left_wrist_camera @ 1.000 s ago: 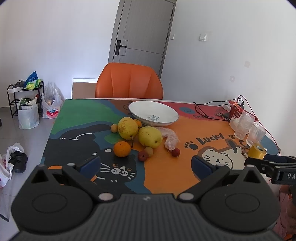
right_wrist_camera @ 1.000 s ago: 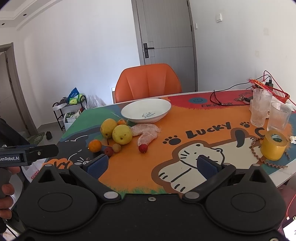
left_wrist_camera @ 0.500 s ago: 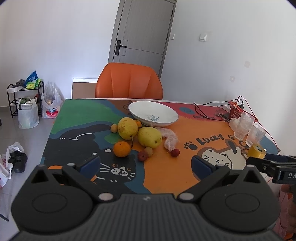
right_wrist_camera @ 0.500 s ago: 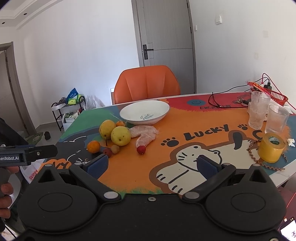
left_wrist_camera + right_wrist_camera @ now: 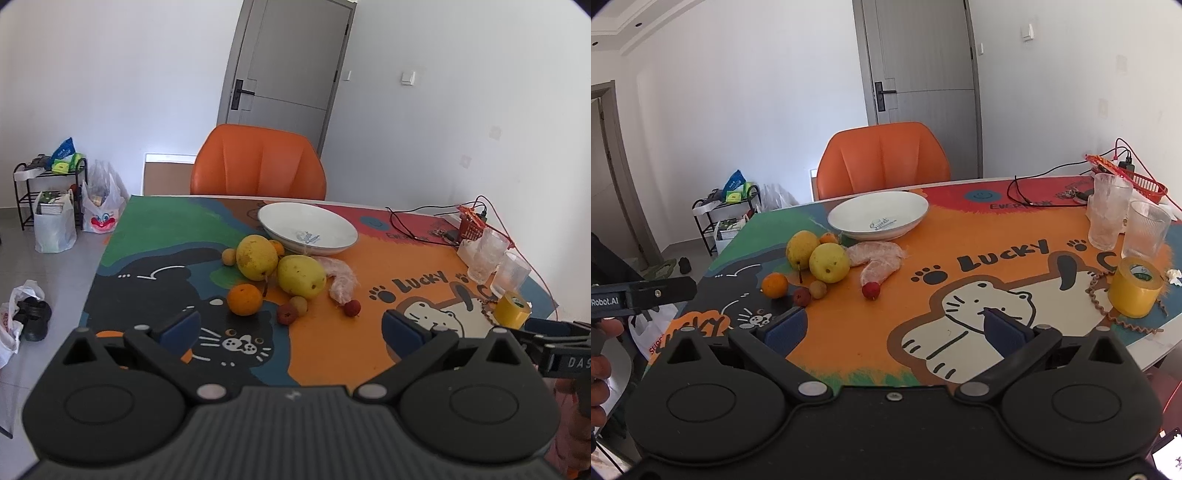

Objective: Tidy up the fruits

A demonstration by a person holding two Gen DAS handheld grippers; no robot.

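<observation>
Both tongs, left tongs (image 5: 290,330) and right tongs (image 5: 892,328), gape empty above the tabletop (image 5: 960,236); round fruits (image 5: 280,273) heaped beside the bowl (image 5: 308,229) may roll if nudged.

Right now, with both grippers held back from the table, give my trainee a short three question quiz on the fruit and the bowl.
1. True or false: the white bowl already holds fruit.
2. Multiple choice: what lies nearest the right gripper? A) the yellow tape roll B) the lone red lychee C) the orange chair
3. Fill in: the fingers of the left gripper are ____ and hold nothing.

Key
1. False: it is empty, and the fruit lies on the table mat beside it.
2. B.
3. Open.
</observation>
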